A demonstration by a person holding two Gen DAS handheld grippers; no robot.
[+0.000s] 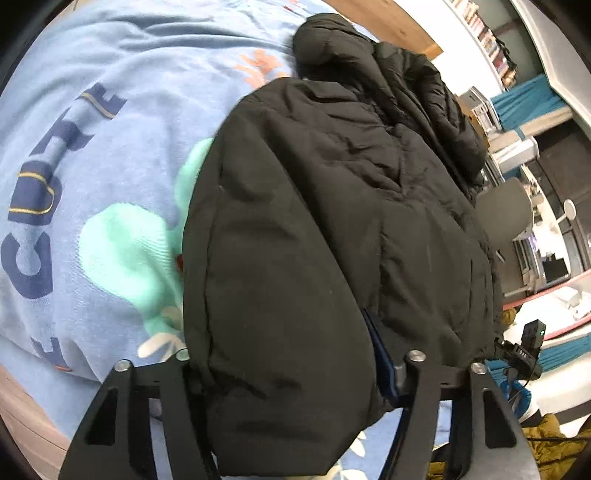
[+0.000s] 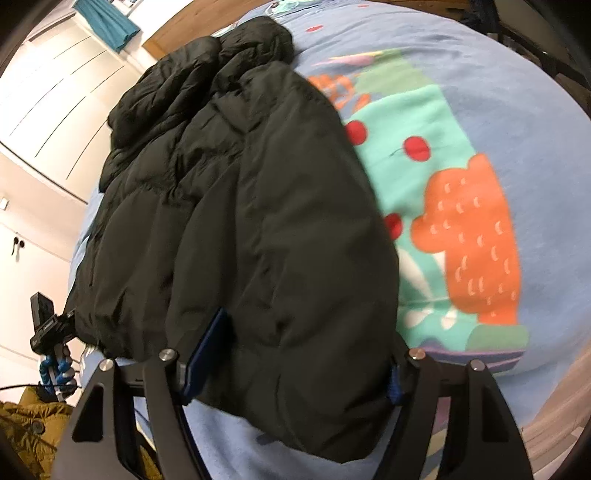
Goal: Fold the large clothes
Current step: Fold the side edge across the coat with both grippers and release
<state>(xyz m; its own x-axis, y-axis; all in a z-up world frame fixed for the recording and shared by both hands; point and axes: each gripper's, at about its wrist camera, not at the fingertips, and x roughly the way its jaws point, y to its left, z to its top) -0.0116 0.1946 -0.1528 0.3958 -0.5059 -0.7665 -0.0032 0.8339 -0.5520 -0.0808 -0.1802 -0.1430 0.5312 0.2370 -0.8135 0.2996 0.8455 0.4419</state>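
A black puffer jacket (image 1: pixel 332 206) lies on a light blue printed bedspread (image 1: pixel 110 110), its hood at the far end. A padded fold of the jacket sits between the jaws of my left gripper (image 1: pixel 291 373), which stand wide apart around it. In the right wrist view the same jacket (image 2: pixel 240 221) lies on the bedspread (image 2: pixel 517 129), and a padded fold sits between the wide jaws of my right gripper (image 2: pixel 291 373). The blue pads (image 2: pixel 207 350) touch the fabric. The fingertips are hidden by the jacket.
A mustard-yellow garment (image 2: pixel 29 424) lies on the floor beside the bed. A small black camera on a blue-legged tripod (image 2: pixel 48 332) stands near it, and also shows in the left wrist view (image 1: pixel 528 347). White cupboards (image 2: pixel 55 92) and a wooden headboard (image 1: pixel 388 22) lie beyond.
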